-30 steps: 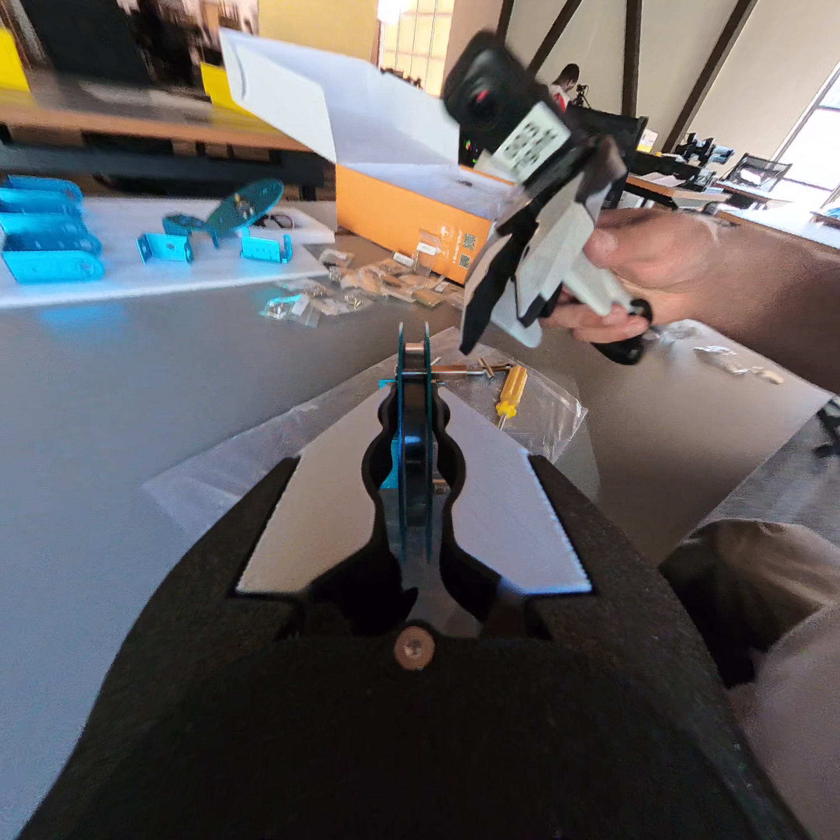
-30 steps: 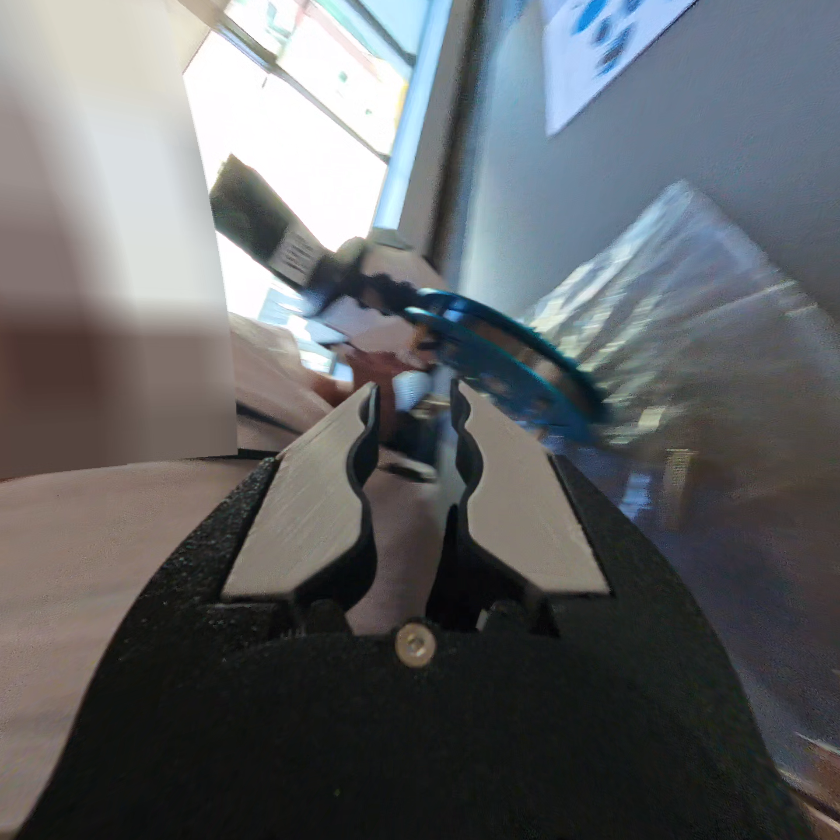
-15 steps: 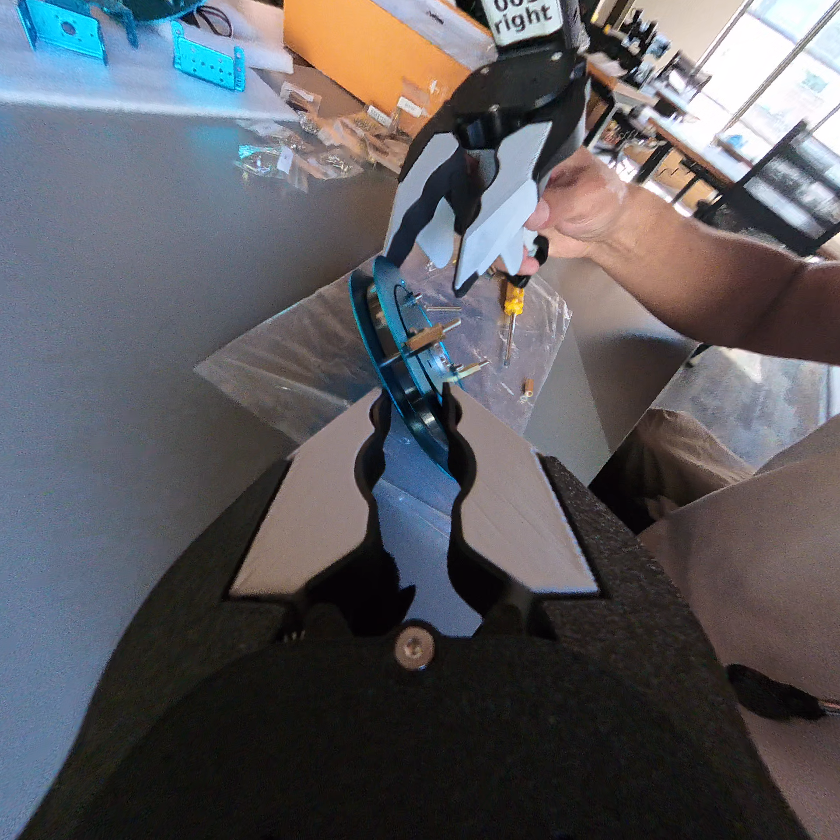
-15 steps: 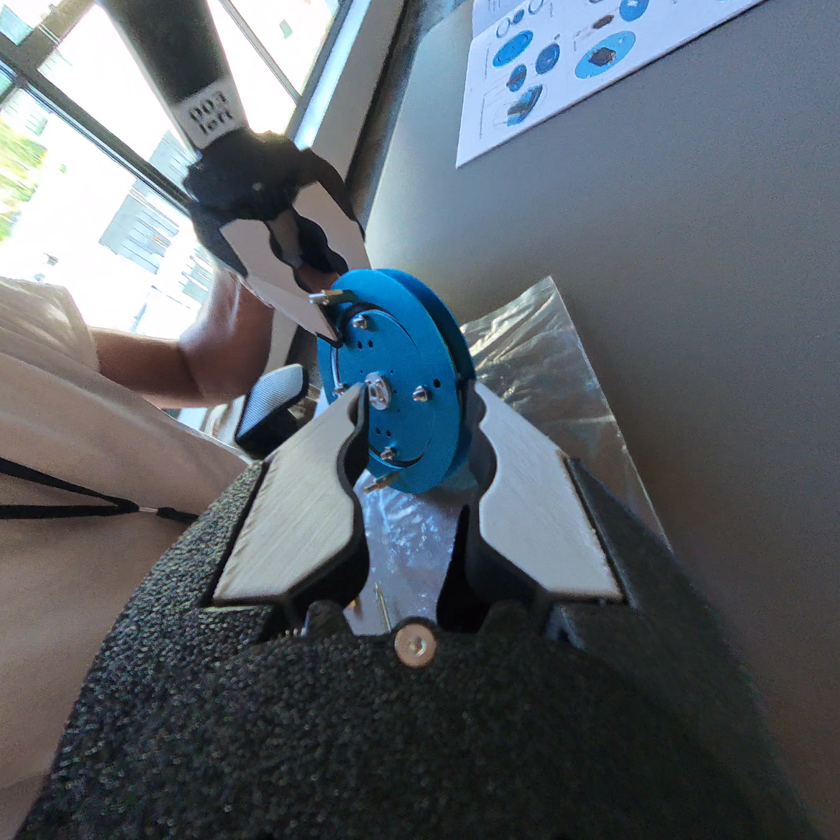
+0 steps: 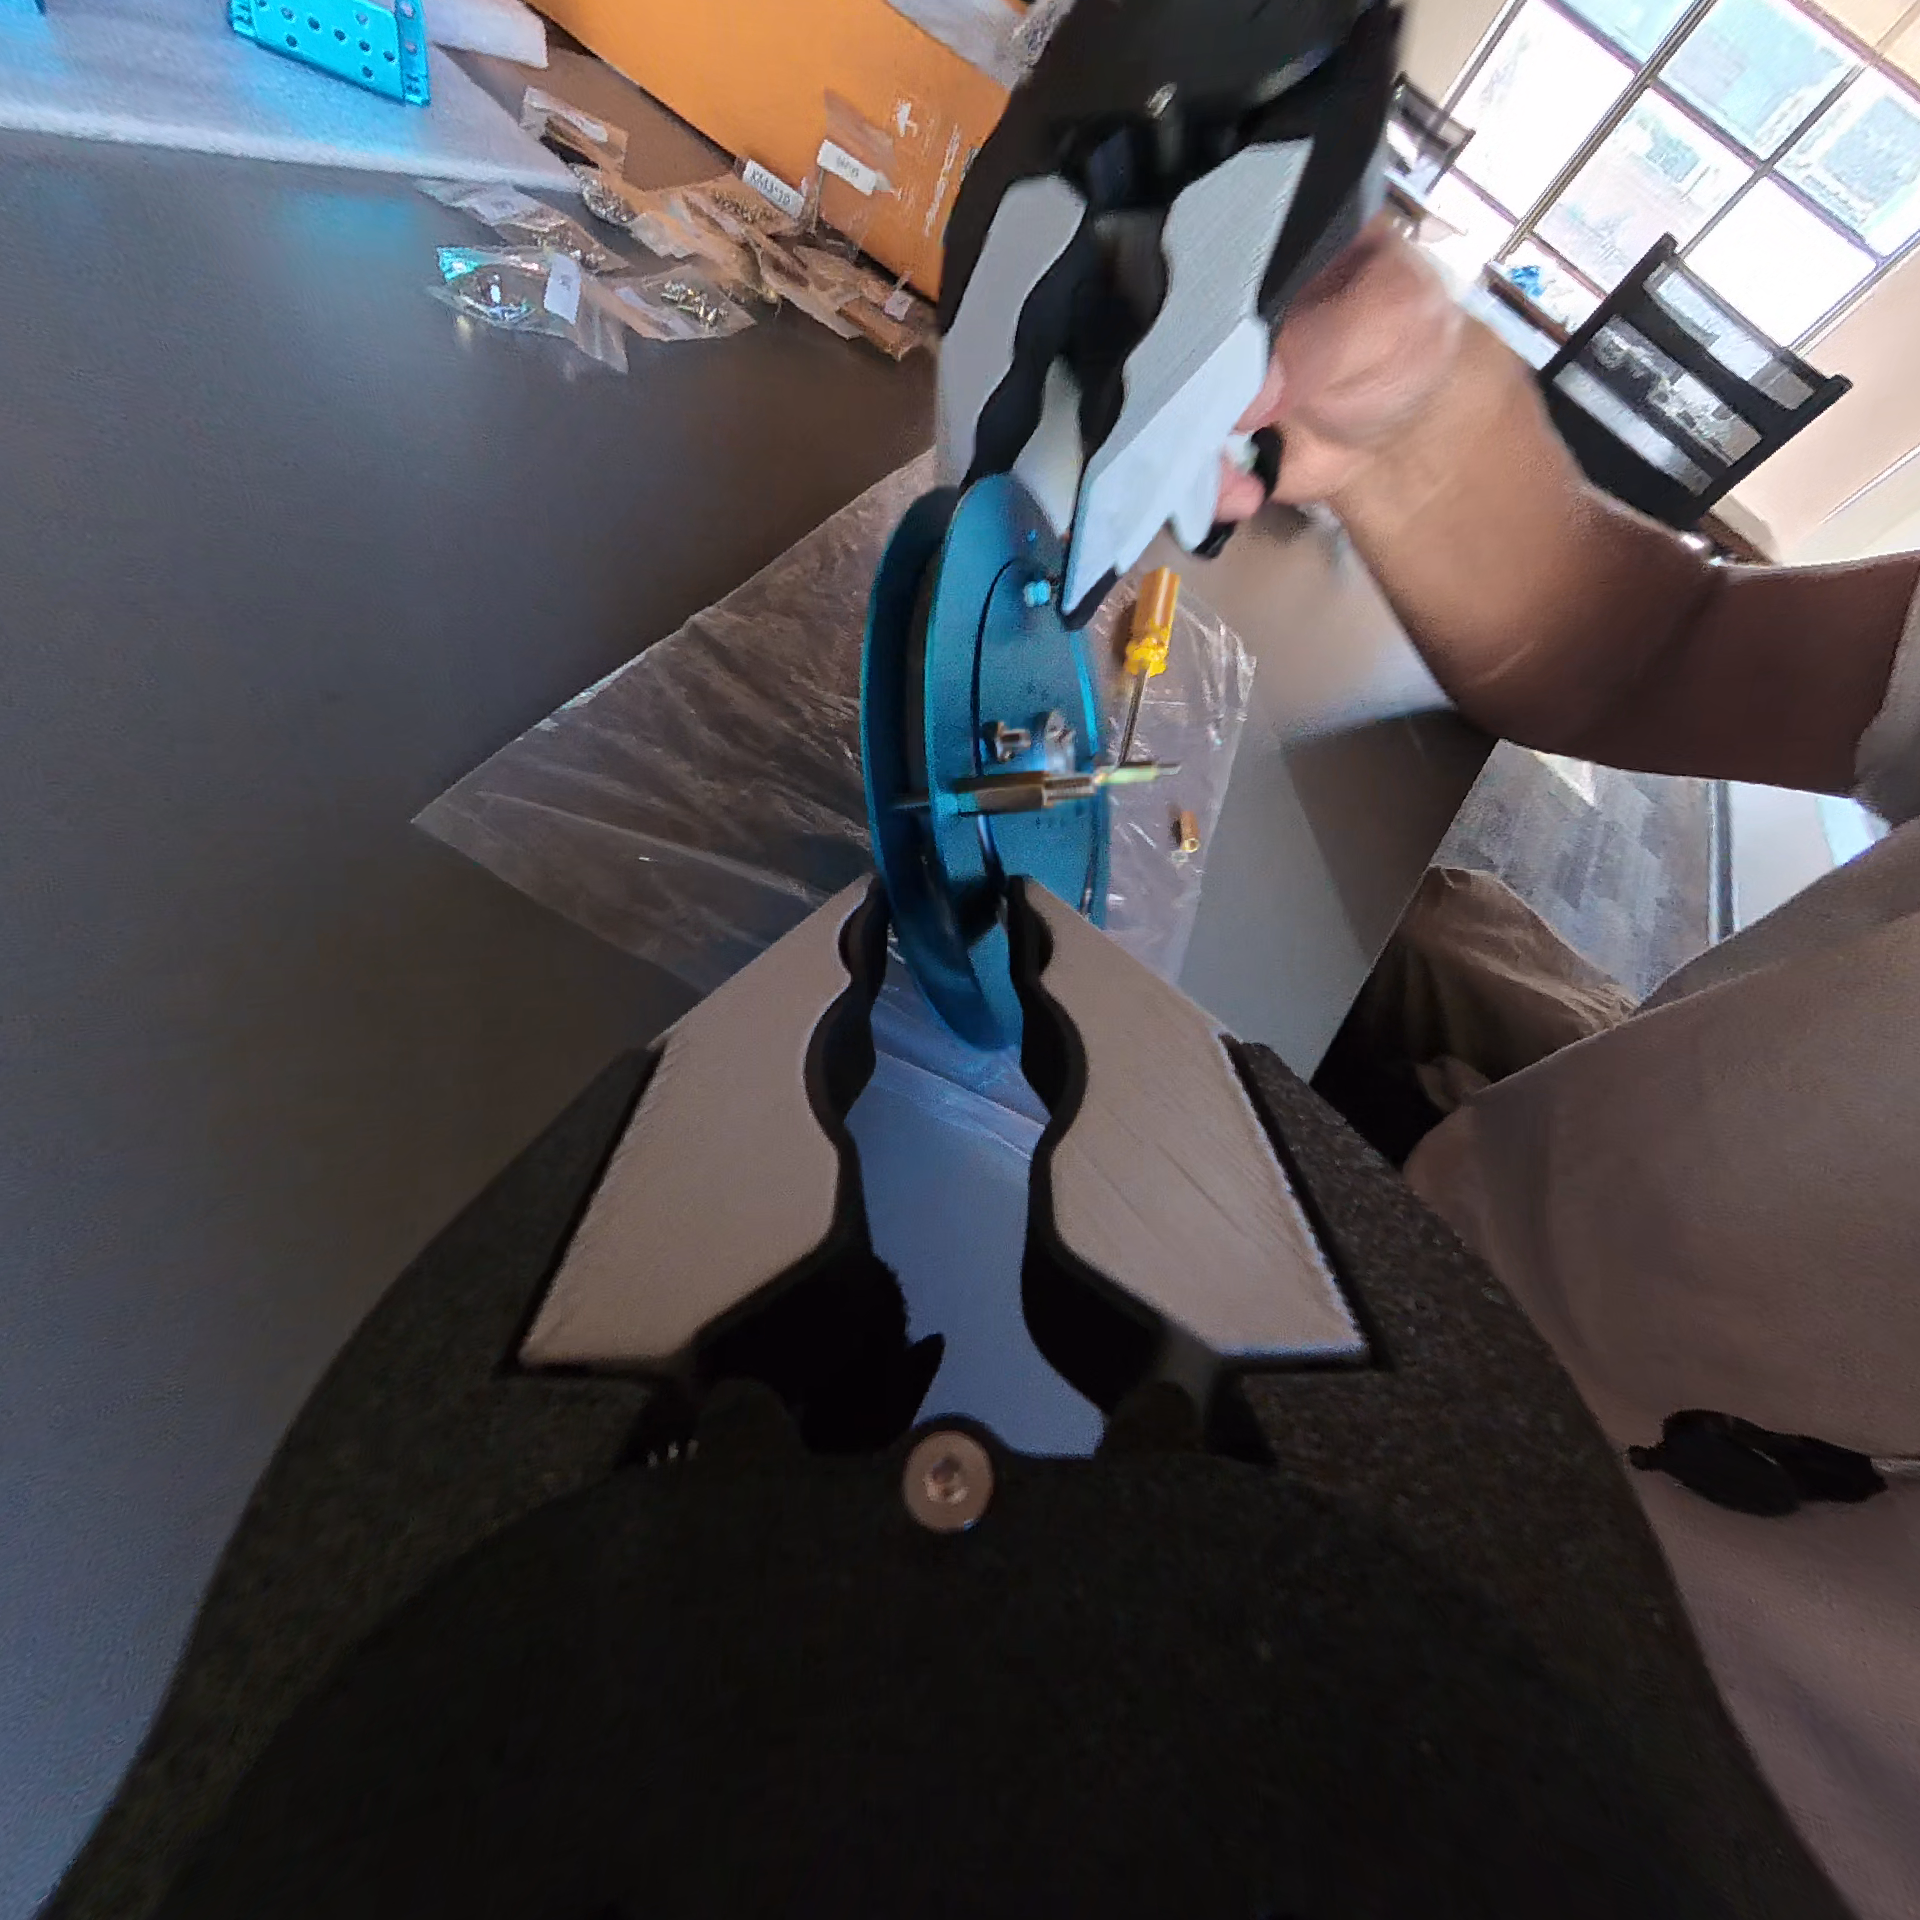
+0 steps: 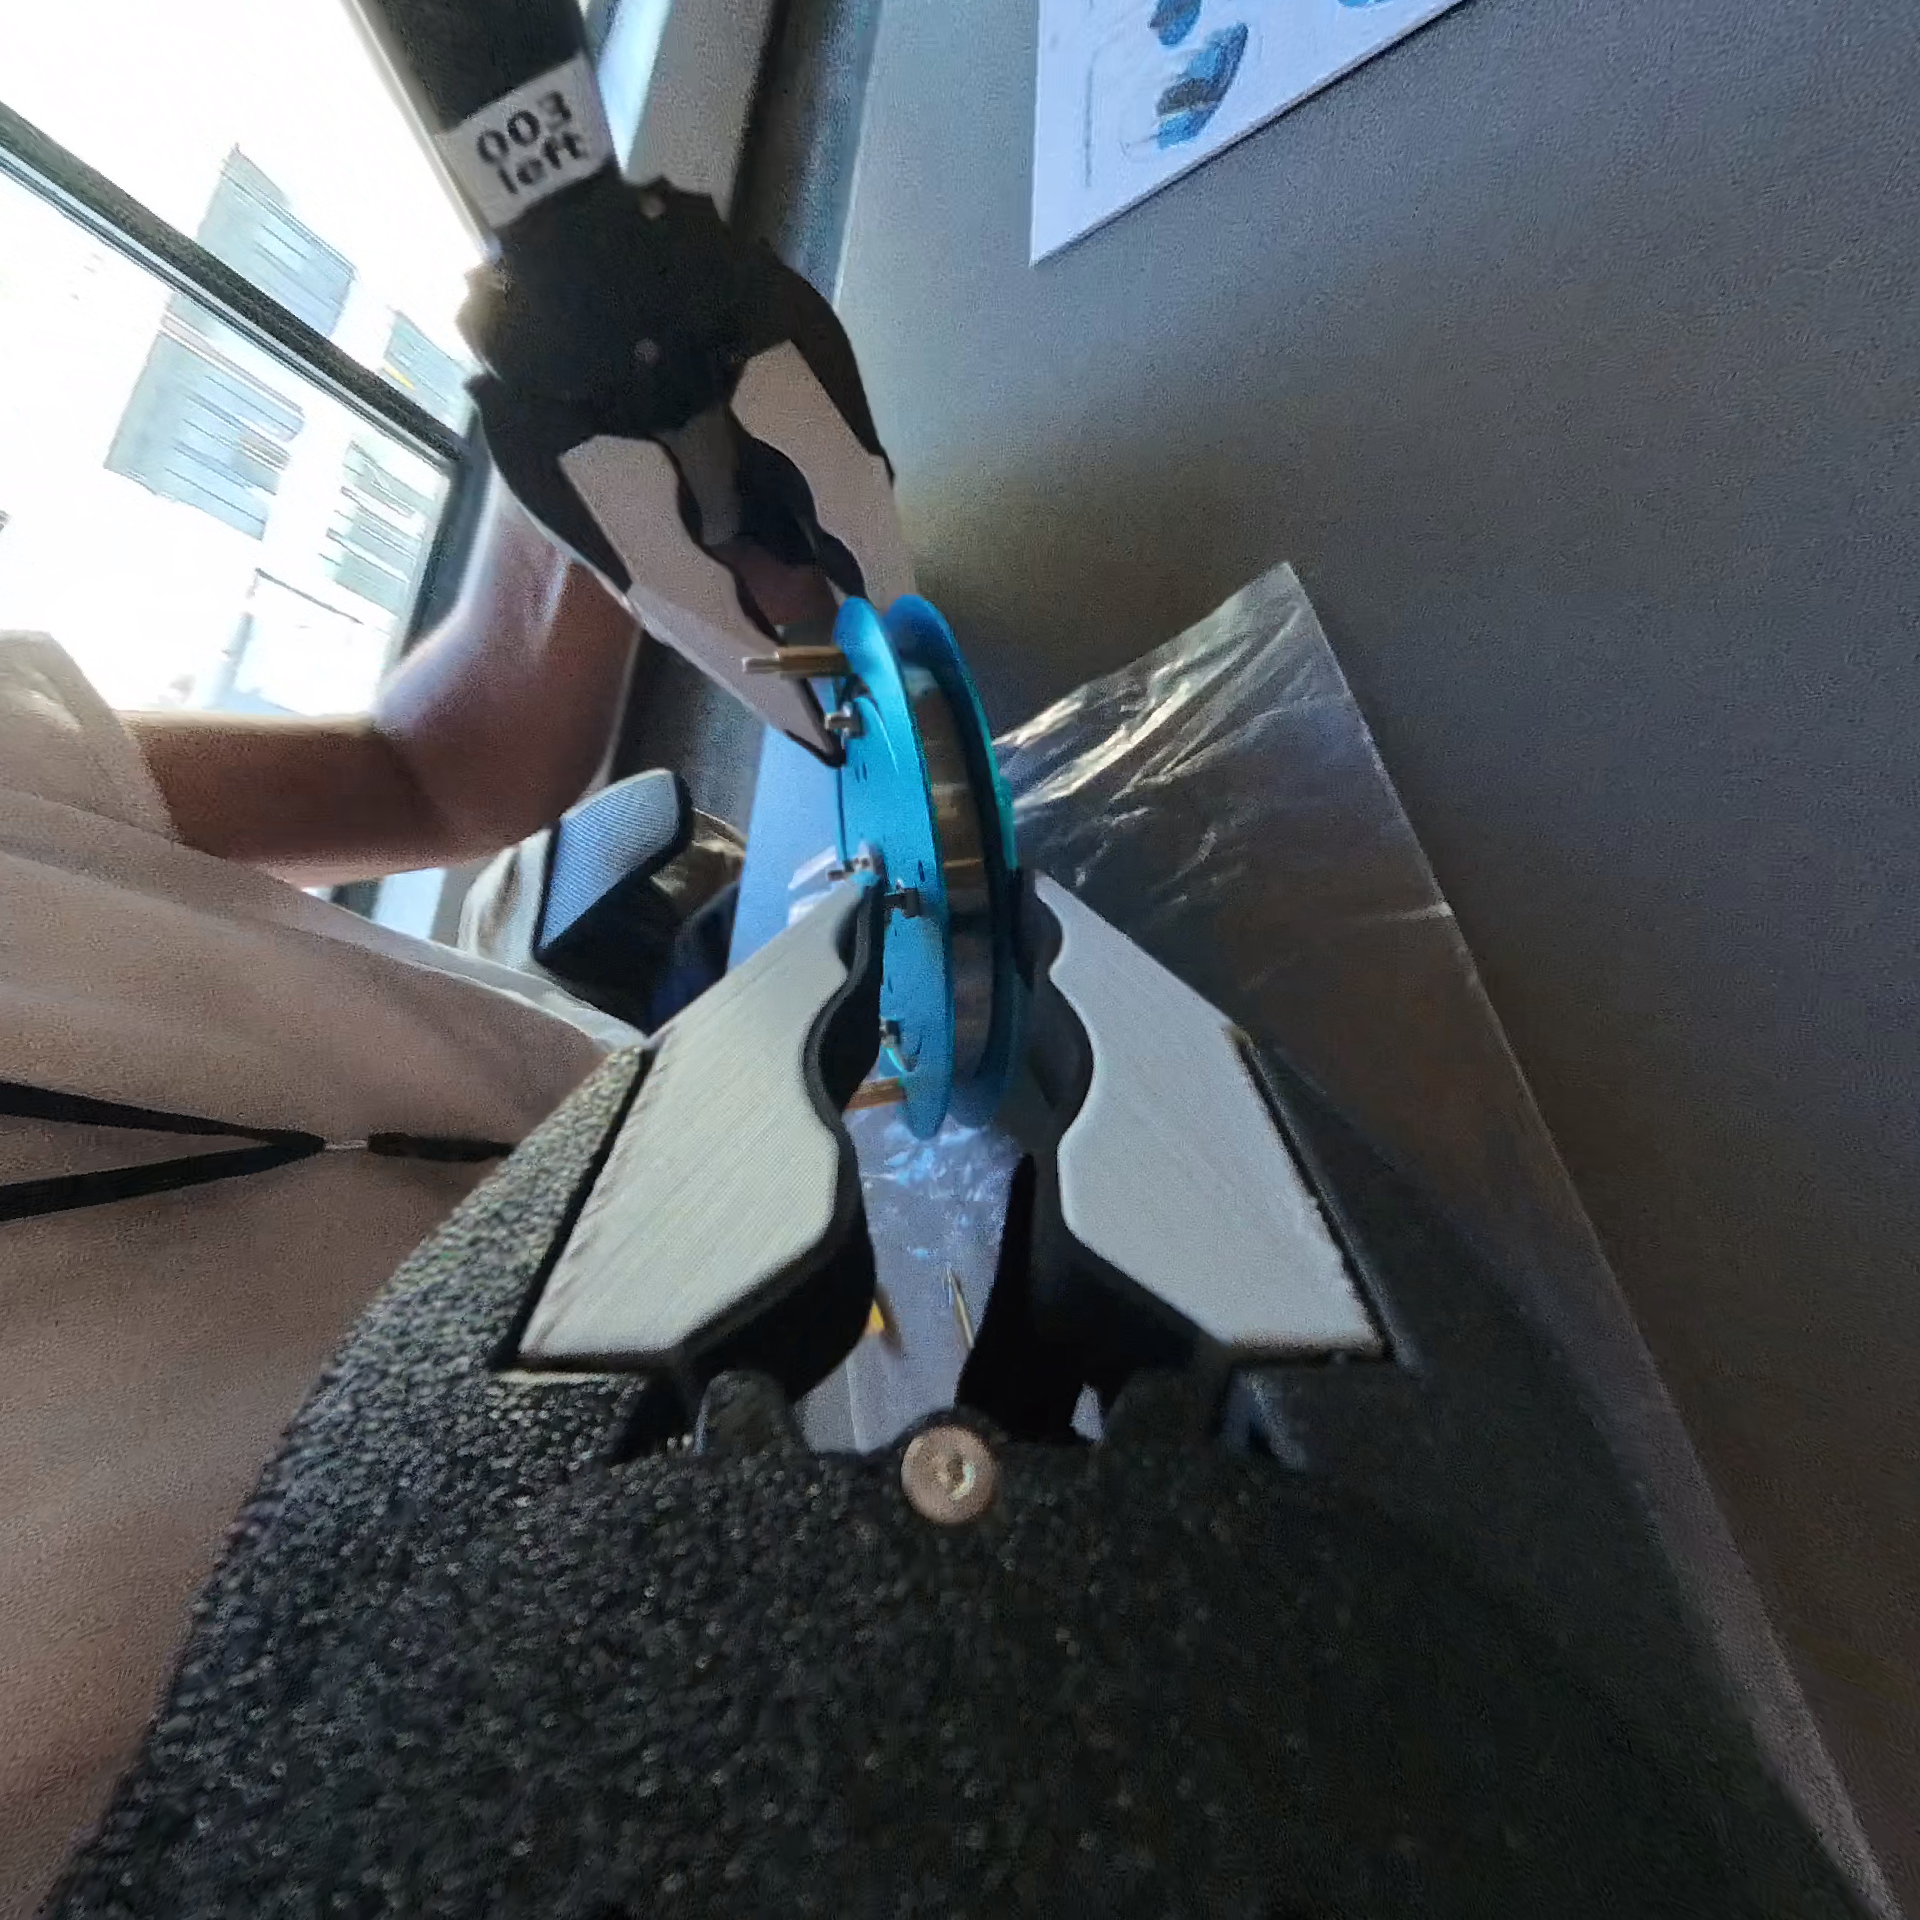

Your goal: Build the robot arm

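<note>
A blue assembly of two metal discs (image 5: pixel 997 727), joined by brass standoffs and screws, hangs in the air above a clear plastic bag (image 5: pixel 675 790). My left gripper (image 5: pixel 943 914) is shut on its near edge, one pad on each outer face. My right gripper (image 5: pixel 1029 551) comes down from above and grips the far edge. In the right wrist view my right gripper (image 6: pixel 940 914) is shut on the discs (image 6: pixel 904 831), with both pads pressing the two faces. There the left gripper (image 6: pixel 852 665) holds the opposite edge.
A grey table (image 5: pixel 260 520) lies below. A yellow-handled screwdriver (image 5: pixel 1148 623) and a brass standoff (image 5: pixel 1184 831) lie on the bag. Small hardware bags (image 5: pixel 623 270), an orange box (image 5: pixel 810 114) and a blue bracket (image 5: pixel 322 42) are at the back. A printed sheet (image 6: pixel 1195 114) lies on the table.
My right gripper opened wide around the discs' far edge, then closed on it. My left gripper kept its hold, and the discs swung from tilted to nearly edge-on.
</note>
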